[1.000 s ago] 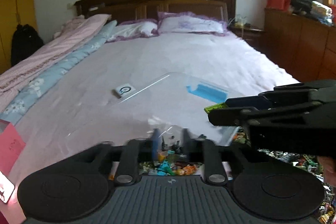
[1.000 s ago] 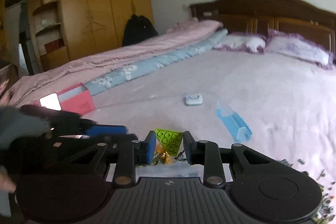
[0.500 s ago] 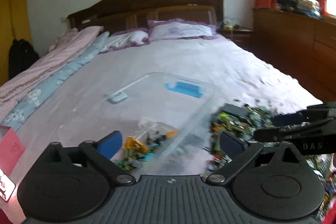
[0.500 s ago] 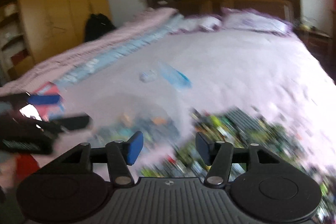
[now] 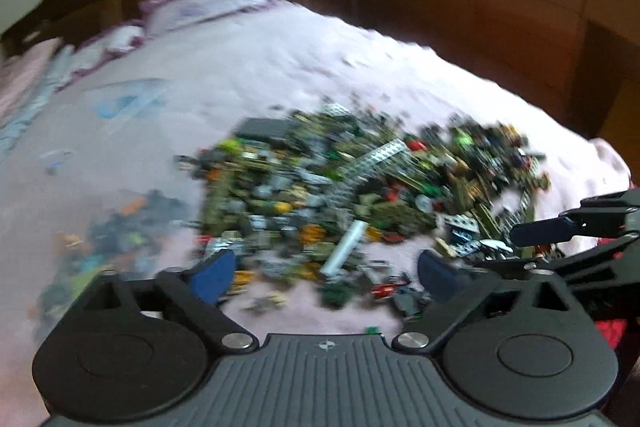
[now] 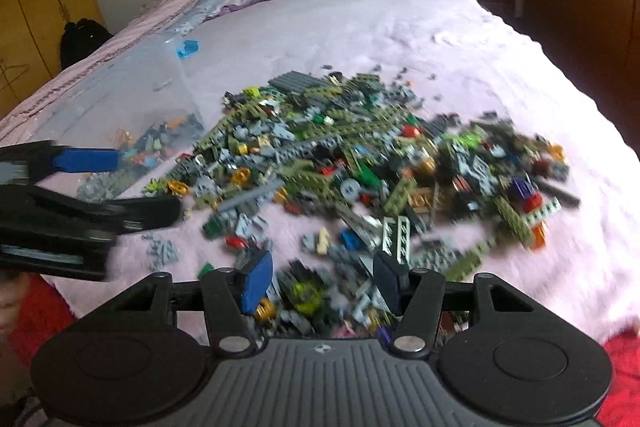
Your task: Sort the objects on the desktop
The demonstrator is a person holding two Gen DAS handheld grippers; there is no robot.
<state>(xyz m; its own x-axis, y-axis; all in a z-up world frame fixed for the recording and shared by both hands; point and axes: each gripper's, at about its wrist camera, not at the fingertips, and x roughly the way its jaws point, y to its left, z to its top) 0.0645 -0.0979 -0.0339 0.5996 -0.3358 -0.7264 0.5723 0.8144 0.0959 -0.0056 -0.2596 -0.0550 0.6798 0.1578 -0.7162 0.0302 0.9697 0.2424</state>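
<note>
The step in hand appears to be the approach for a new pick: both grippers point down at the brick pile point(image 6: 352, 163), a loose heap of small building bricks that lies on the pink bed cover point(image 6: 420, 39), near the foot of the bed. The left gripper point(image 5: 324, 267) has its jaws closing, with nothing clamped; bricks at the near edge of the pile show in the gap, but the pads do not press on any. The right gripper point(image 6: 320, 279) holds its jaws apart and empty, low over the near edge of the pile. The clear plastic bin point(image 6: 132, 99) lies just beside the pile on its left and contains a small batch of bricks already. The next move calls for singling out one brick at the edge of the heap, setting the jaws either side of it, and closing before lifting. Count: two grippers, one bin, one blue bin latch point(image 6: 187, 49), one pile; the bricks are too many and too blurred to count.
</note>
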